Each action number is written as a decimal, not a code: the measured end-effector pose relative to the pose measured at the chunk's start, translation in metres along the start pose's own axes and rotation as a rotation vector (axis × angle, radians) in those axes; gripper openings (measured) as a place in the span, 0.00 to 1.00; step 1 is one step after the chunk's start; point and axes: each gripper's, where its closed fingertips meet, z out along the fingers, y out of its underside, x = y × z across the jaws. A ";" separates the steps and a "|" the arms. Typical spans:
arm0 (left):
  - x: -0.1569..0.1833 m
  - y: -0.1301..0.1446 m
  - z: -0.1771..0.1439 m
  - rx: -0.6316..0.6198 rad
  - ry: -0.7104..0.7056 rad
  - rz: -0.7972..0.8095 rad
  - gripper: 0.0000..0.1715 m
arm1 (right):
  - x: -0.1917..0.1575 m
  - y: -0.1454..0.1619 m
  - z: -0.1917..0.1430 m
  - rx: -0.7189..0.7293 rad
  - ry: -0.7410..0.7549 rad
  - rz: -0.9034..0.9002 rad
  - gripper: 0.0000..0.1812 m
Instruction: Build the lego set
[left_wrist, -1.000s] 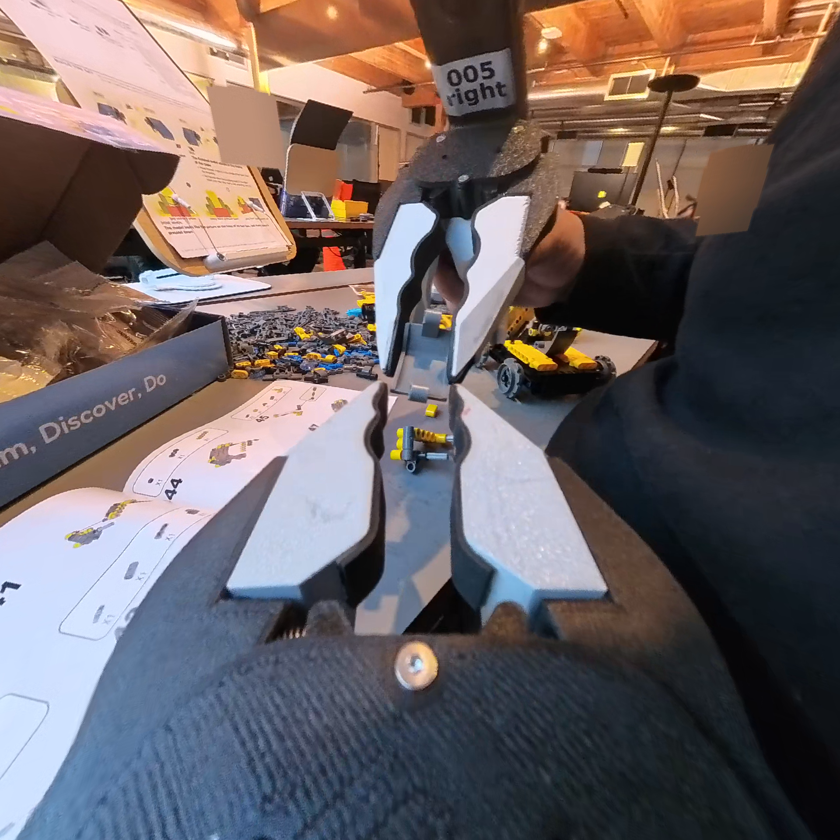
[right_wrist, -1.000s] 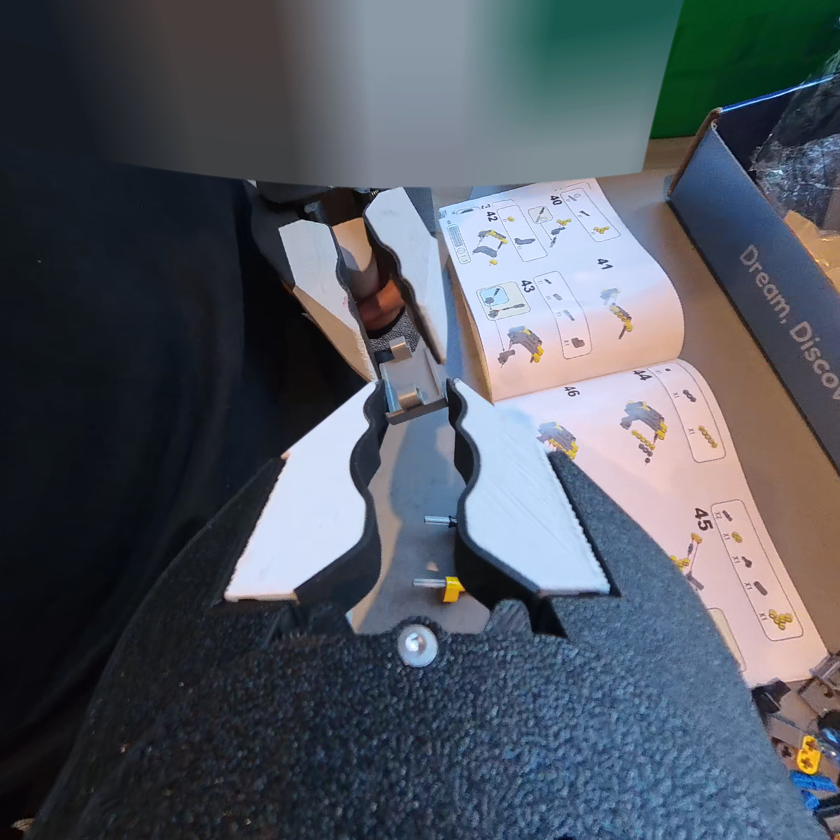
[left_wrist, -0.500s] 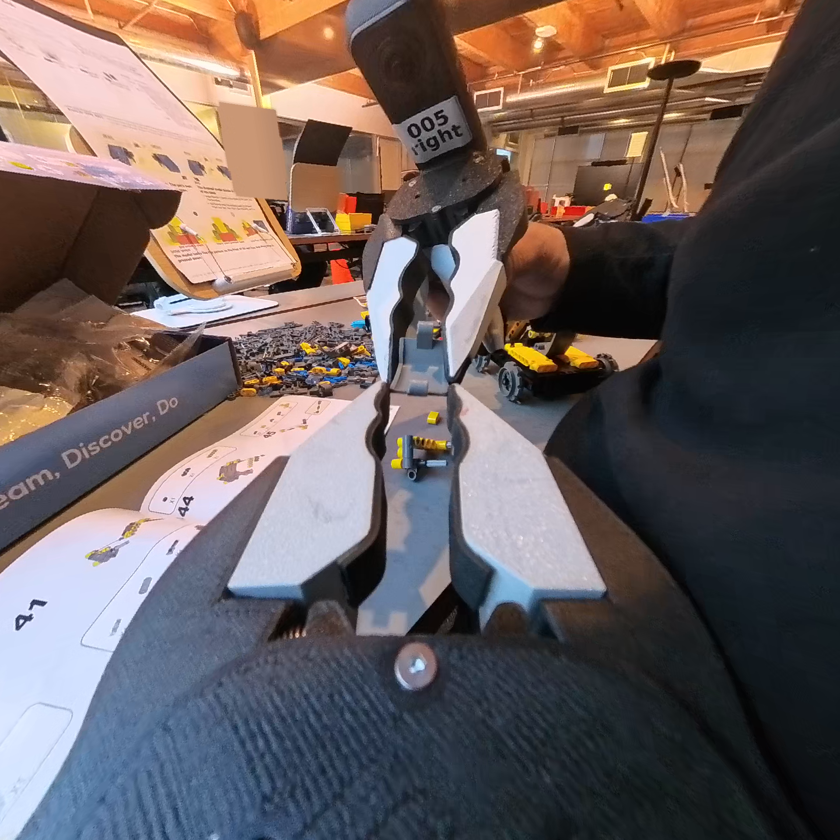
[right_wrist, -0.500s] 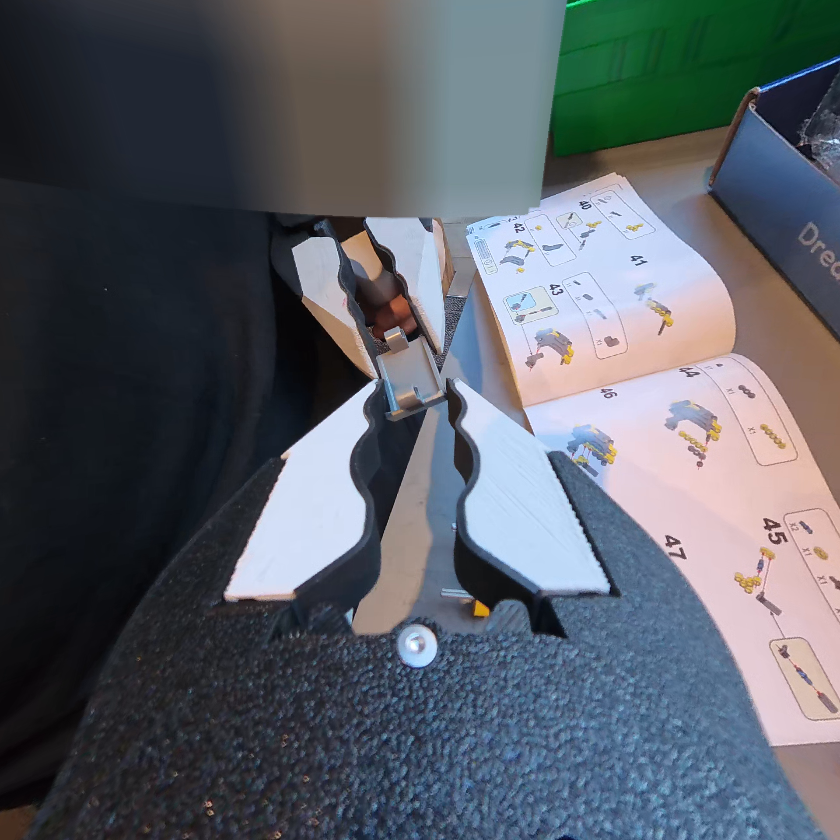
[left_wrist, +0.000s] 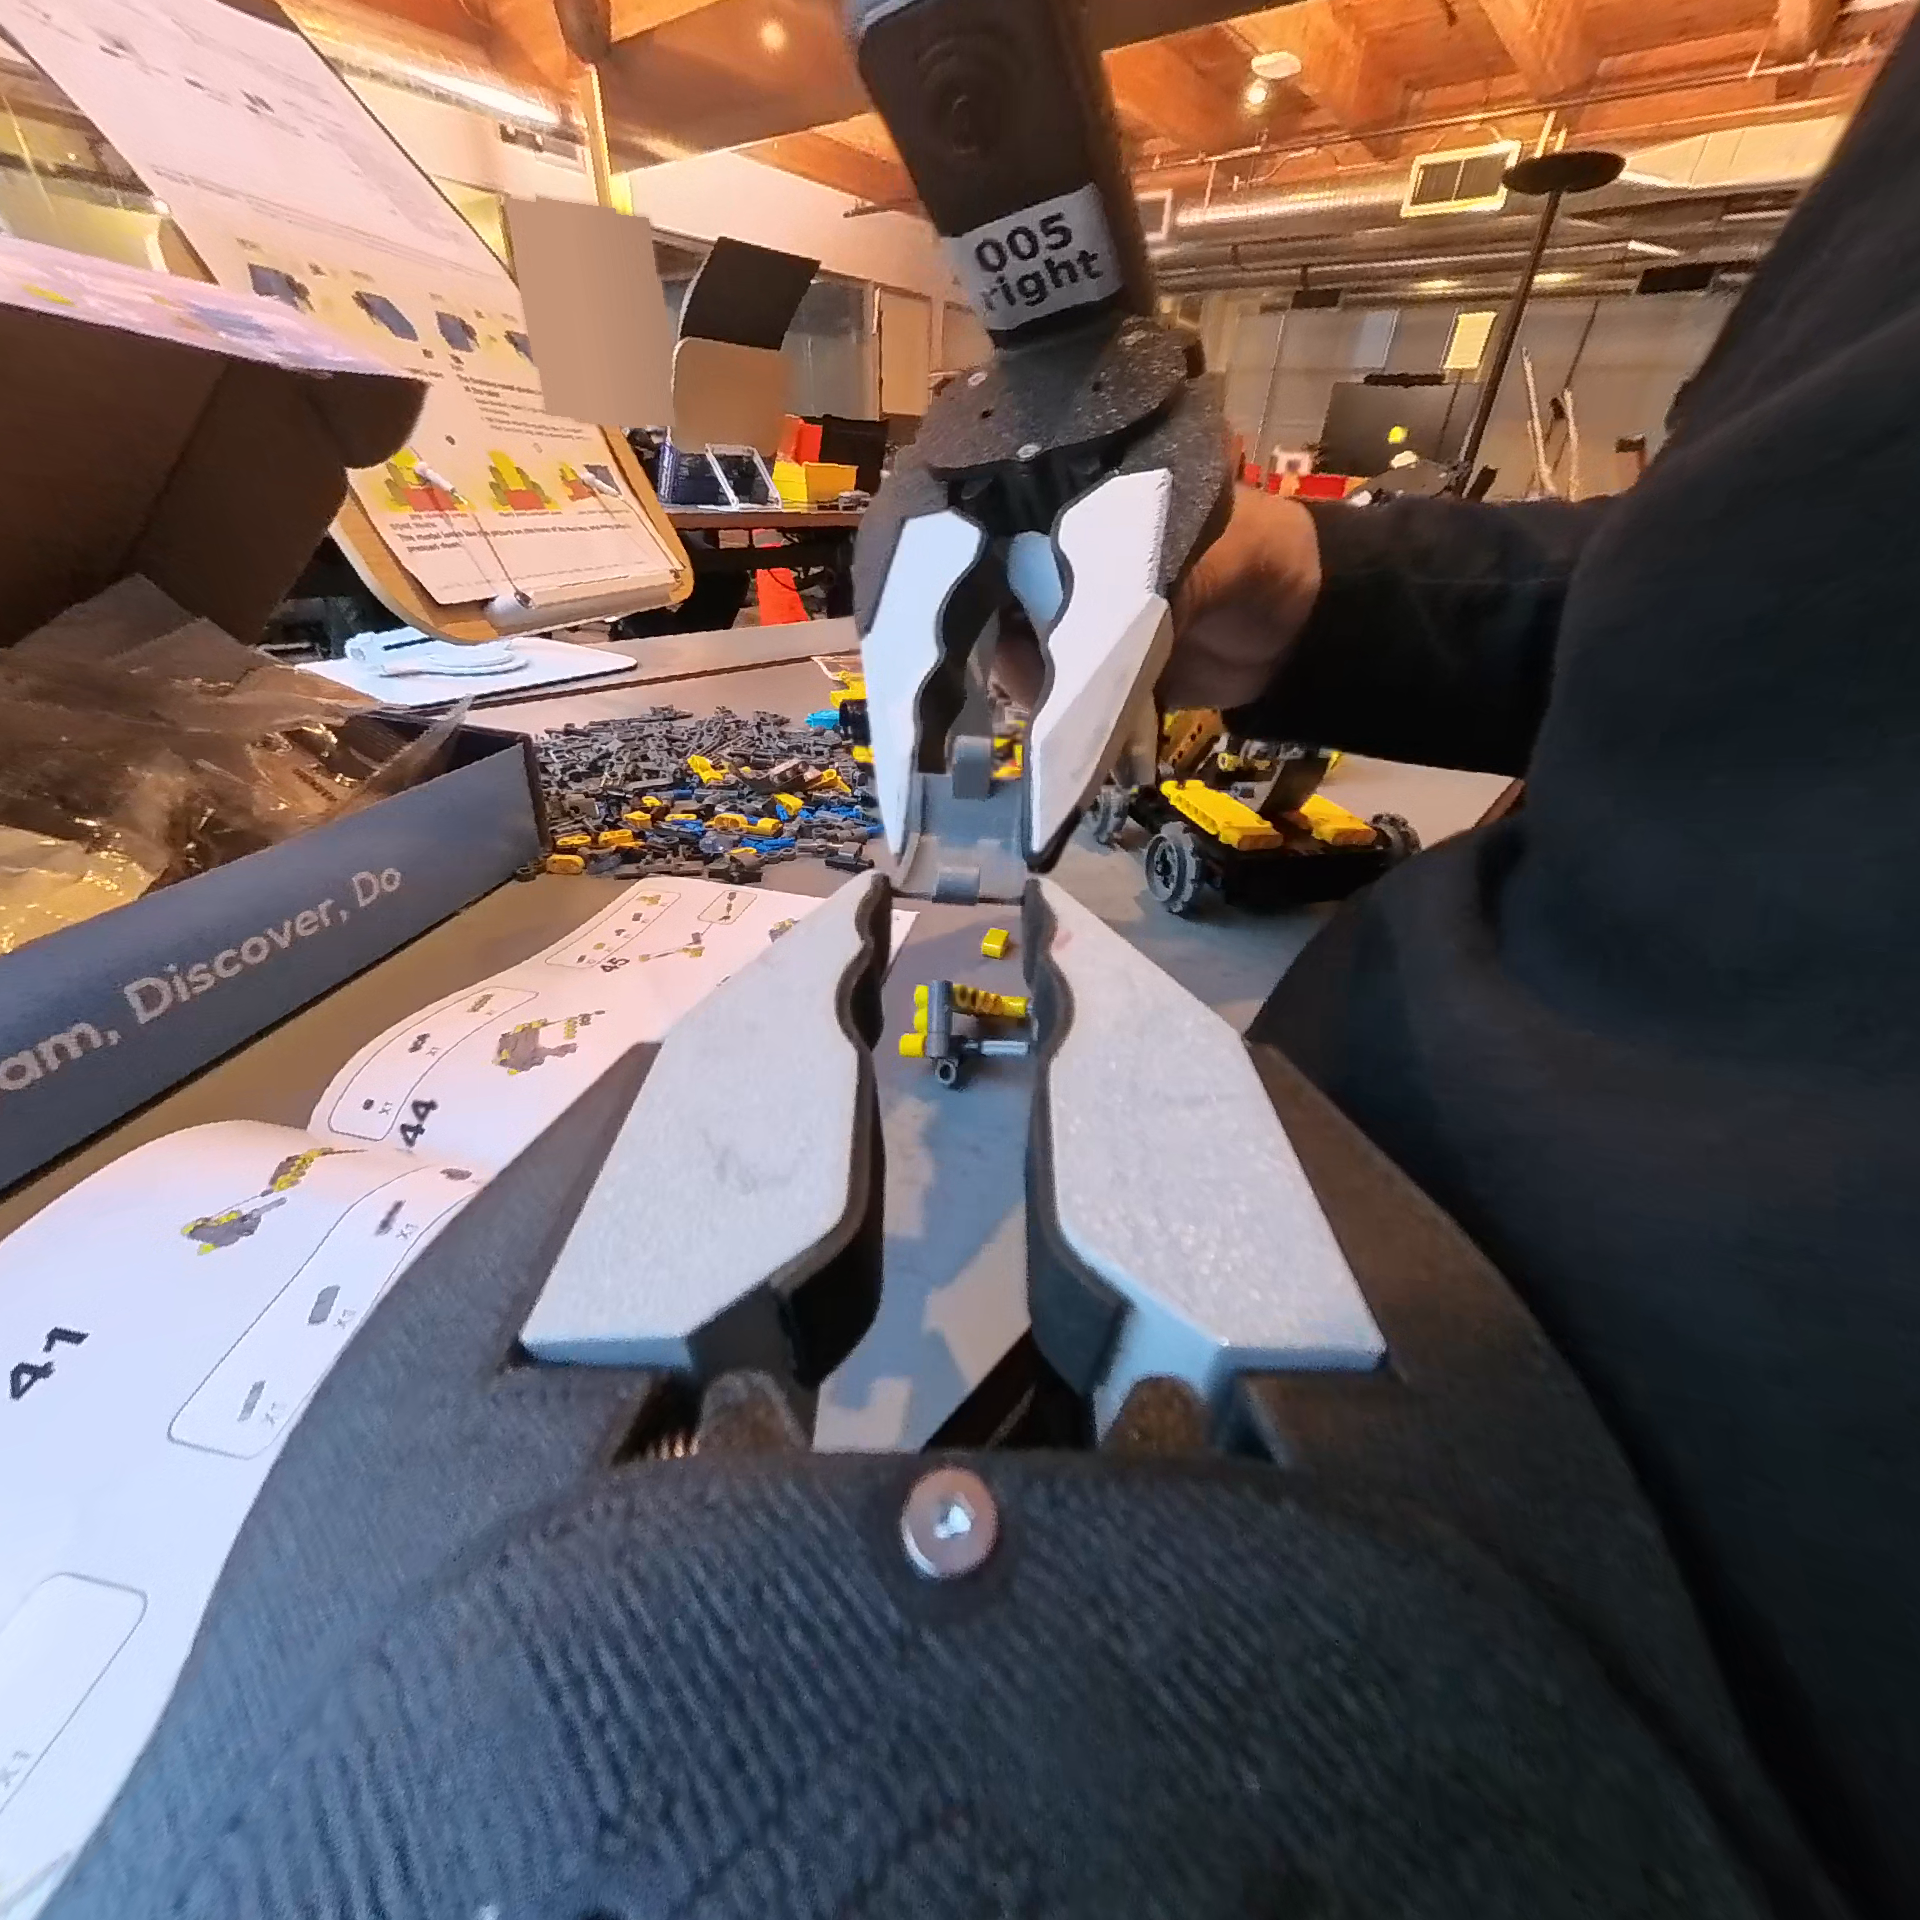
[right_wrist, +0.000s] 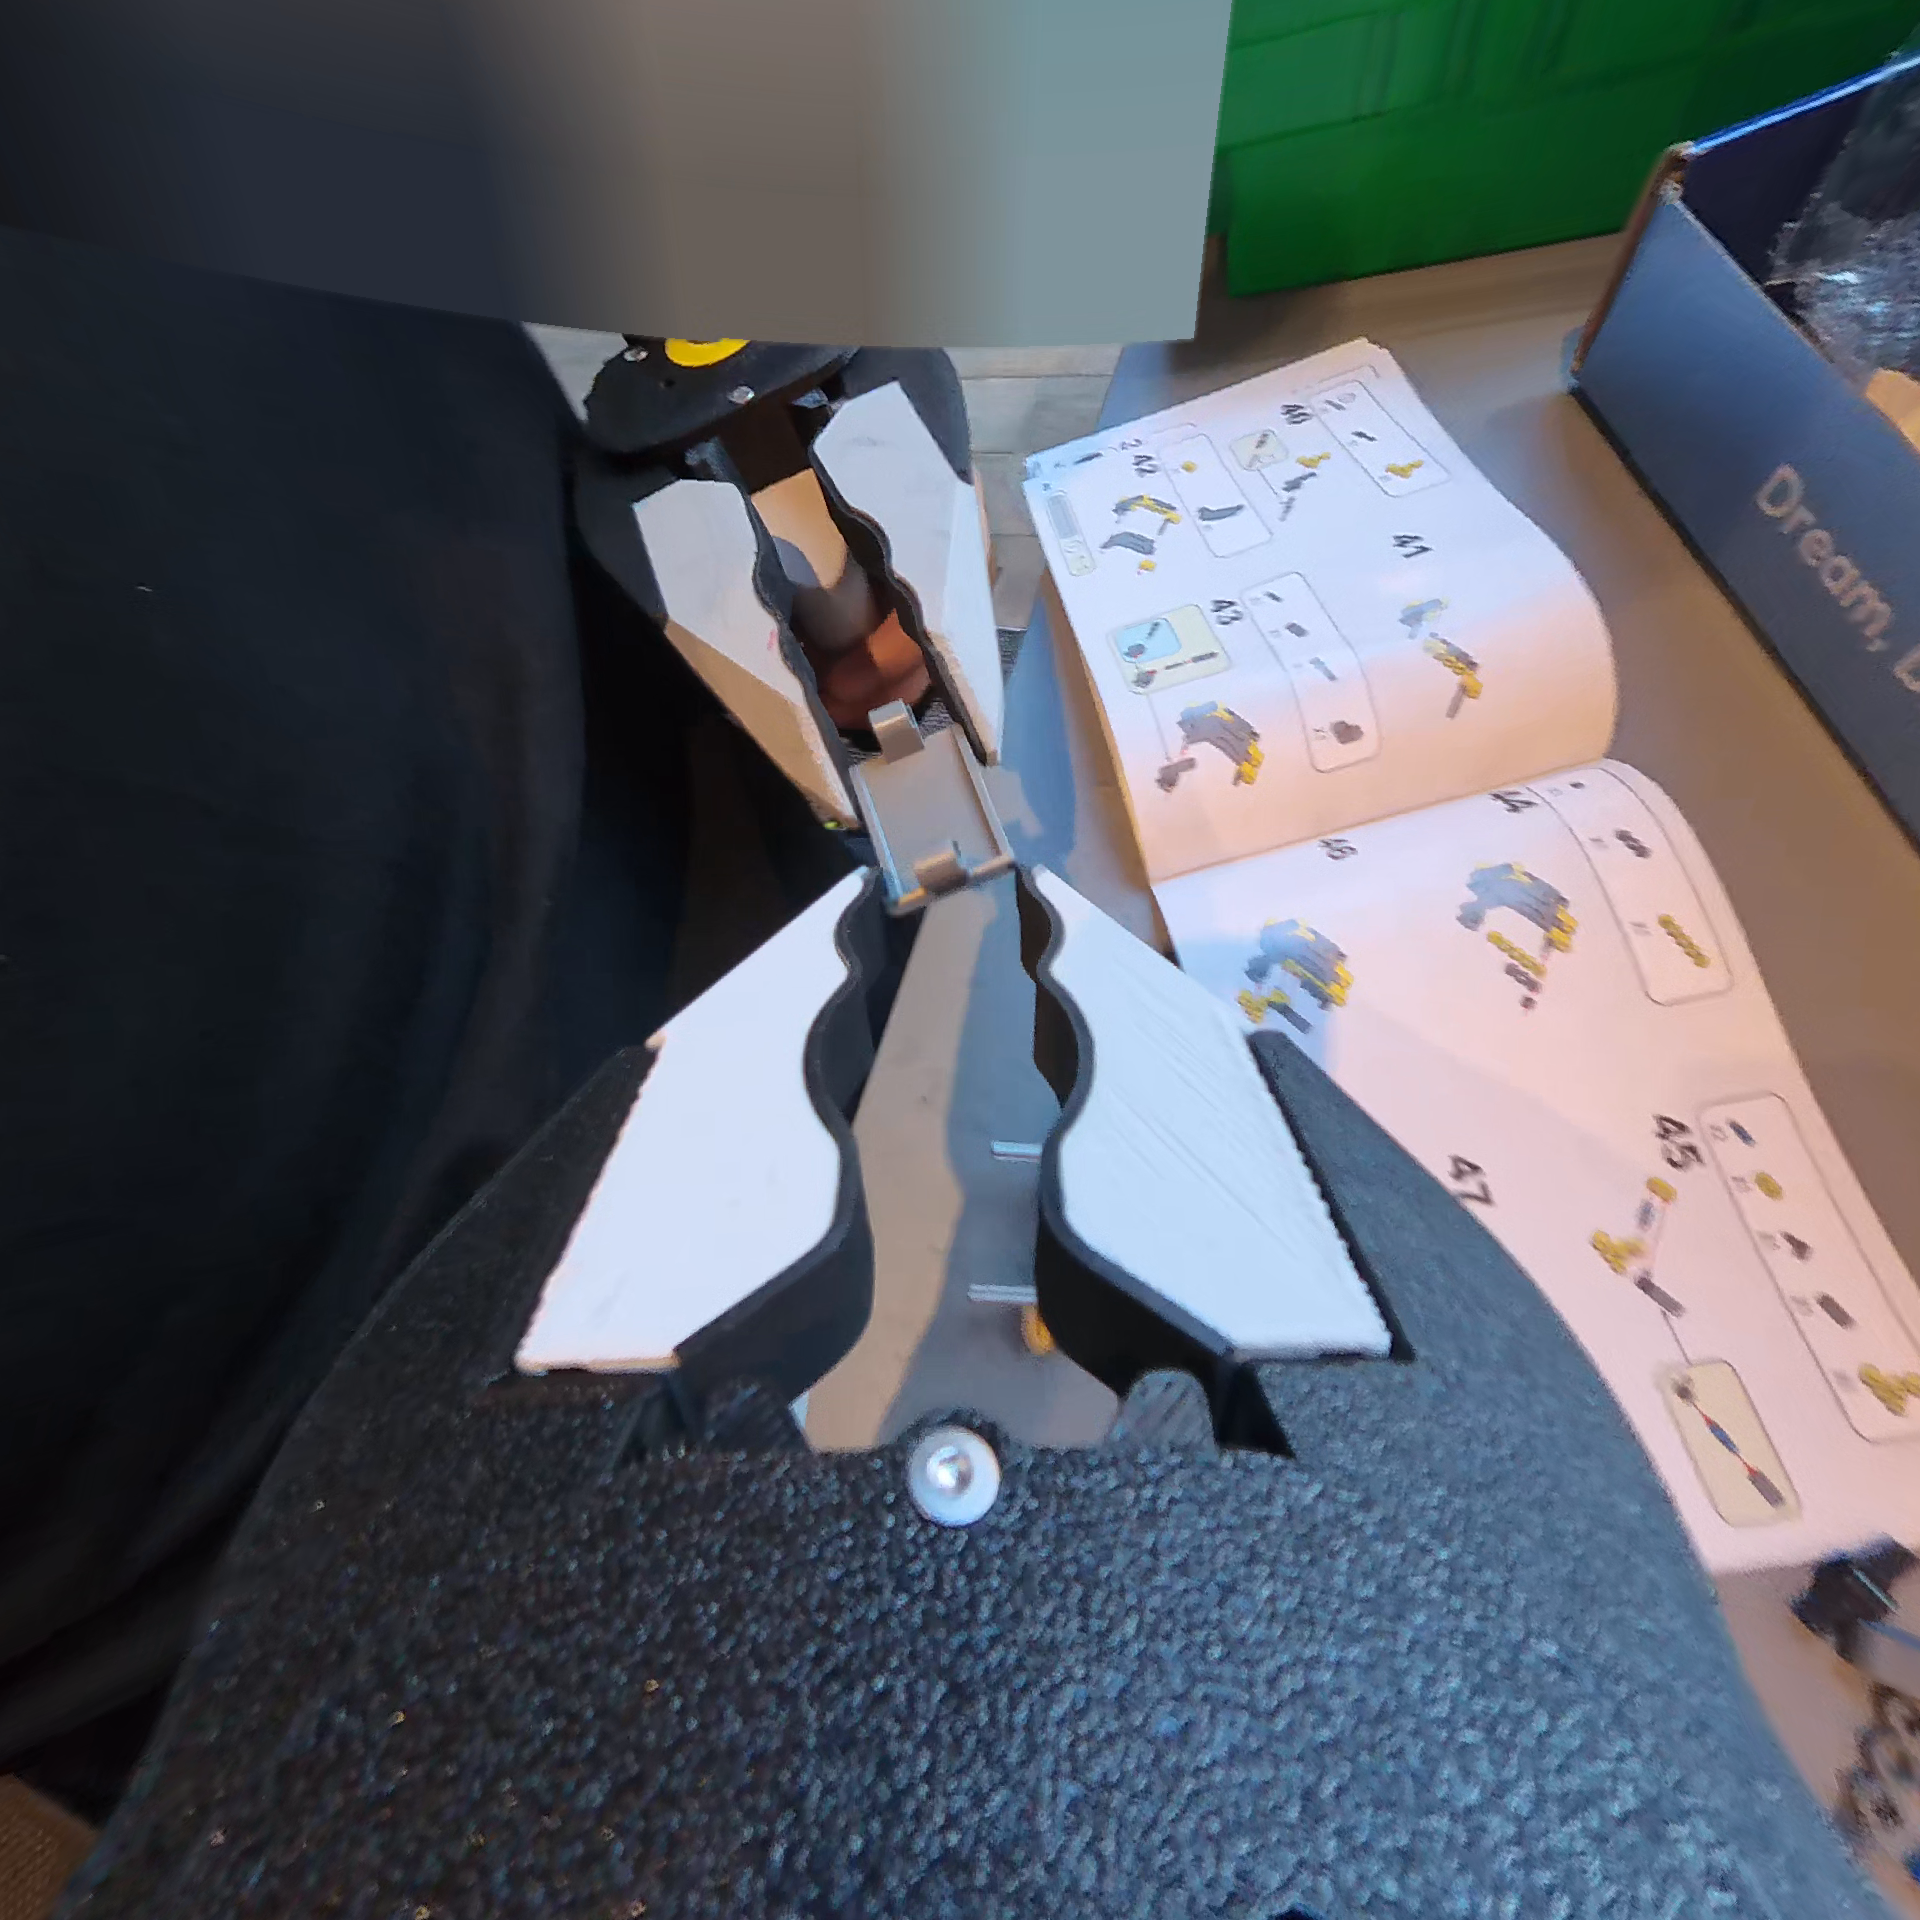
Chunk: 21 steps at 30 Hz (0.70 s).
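A grey plastic panel piece (left_wrist: 966, 831) hangs above the table between both grippers. My left gripper (left_wrist: 956, 888) is closed on its near end. My right gripper (left_wrist: 968, 847) comes down from above, held by a hand, and its two white fingers clamp the piece's sides. In the right wrist view my right gripper (right_wrist: 940, 883) grips one end of the grey piece (right_wrist: 930, 821), and the left gripper (right_wrist: 904, 748) grips the other end. A small yellow-and-grey pin assembly (left_wrist: 961, 1023) and a loose yellow stud (left_wrist: 995, 940) lie on the table below.
An open instruction booklet (left_wrist: 312, 1195) lies at left, also in the right wrist view (right_wrist: 1403, 831). A dark blue box (left_wrist: 208, 935) holds plastic bags. A pile of small parts (left_wrist: 707, 790) and a yellow-black vehicle (left_wrist: 1268, 842) sit farther back. A person's dark clothing (left_wrist: 1662, 1039) is close at right. Left and right tips are no more than a few centimetres apart. Both grippers' tips are roughly 15 centimeters from the loose yellow stud (left_wrist: 995, 940).
Both grippers keep hold of the grey piece. The right gripper has tilted, its top leaning left, and the pair has shifted slightly over the table.
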 end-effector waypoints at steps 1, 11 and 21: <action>-0.002 0.000 0.000 0.002 -0.003 -0.015 0.14 | 0.002 0.000 -0.002 0.002 0.016 -0.003 0.13; -0.015 -0.003 -0.002 0.039 0.040 -0.337 0.14 | 0.004 -0.007 -0.009 -0.009 0.079 -0.053 0.16; -0.012 -0.014 -0.011 0.146 0.175 -0.548 0.14 | -0.004 -0.026 -0.004 0.095 -0.013 0.044 0.21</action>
